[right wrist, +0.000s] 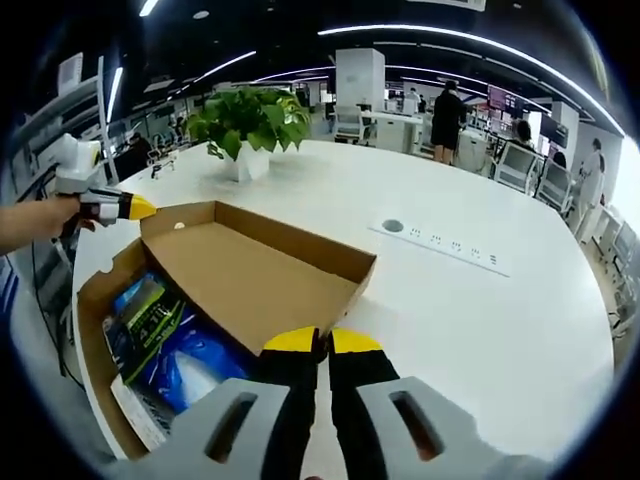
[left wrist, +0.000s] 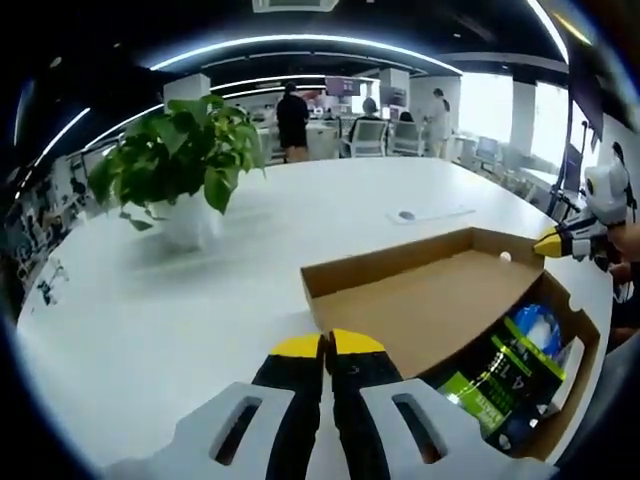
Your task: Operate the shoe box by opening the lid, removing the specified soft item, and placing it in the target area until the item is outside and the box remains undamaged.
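While one open brown cardboard shoe box (right wrist: 240,270) sits at the white table's (right wrist: 480,320) near edge, one blue-green soft packet (right wrist: 165,345) lies inside. Both tongs, left gripper (left wrist: 328,343) and right gripper (right wrist: 321,340), are closed and empty. Broad bare tabletop stretches toward one potted green plant (left wrist: 180,165).

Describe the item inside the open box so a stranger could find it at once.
On the big white table lies an open cardboard shoe box, its lid folded flat. Inside the box sits a glossy packet: blue, green and black printing sets it apart from the plain brown cardboard.

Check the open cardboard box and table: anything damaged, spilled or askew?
Nothing stands out. The brown cardboard shoe box lies open on the white table, lid flap intact, with the blue and green soft packet inside. No tears or spills are visible.
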Tool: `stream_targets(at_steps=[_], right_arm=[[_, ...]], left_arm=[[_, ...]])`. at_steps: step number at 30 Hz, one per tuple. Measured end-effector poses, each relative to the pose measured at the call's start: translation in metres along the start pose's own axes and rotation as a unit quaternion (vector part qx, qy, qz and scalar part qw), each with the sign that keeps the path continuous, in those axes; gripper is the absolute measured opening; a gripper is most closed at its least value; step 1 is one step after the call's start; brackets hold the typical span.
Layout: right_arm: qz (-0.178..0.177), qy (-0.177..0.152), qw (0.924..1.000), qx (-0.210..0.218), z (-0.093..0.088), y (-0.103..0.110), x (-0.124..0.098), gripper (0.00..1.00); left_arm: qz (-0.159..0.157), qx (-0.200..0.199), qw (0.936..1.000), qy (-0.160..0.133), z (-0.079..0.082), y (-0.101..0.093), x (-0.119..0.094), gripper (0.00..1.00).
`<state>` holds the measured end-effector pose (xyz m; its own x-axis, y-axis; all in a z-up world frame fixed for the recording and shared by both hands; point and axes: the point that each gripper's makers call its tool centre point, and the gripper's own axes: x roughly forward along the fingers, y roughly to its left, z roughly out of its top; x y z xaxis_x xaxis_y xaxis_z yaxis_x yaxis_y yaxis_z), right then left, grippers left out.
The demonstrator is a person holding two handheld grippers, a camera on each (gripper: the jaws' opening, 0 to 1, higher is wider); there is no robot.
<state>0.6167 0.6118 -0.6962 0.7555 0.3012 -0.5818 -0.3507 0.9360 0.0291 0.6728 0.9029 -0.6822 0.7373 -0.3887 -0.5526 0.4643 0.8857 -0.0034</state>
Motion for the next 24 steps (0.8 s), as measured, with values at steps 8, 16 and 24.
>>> stream_targets(at_steps=[8,16,24], right_arm=[[0.002,0.007,0.9999,0.010,-0.0020,-0.0005,0.0025,0.02],[0.003,0.012,0.9998,0.017,-0.0034,-0.0005,0.0047,0.02],[0.004,0.012,0.9997,0.021,-0.0020,0.0001,0.0023,0.02]], left_arm=[[0.005,0.019,0.9997,0.012,-0.0023,-0.0005,0.0031,0.00],[0.008,0.023,0.9995,0.021,-0.0034,0.0008,0.0049,0.00],[0.006,0.023,0.9996,0.018,-0.0017,-0.0003,0.0016,0.00]])
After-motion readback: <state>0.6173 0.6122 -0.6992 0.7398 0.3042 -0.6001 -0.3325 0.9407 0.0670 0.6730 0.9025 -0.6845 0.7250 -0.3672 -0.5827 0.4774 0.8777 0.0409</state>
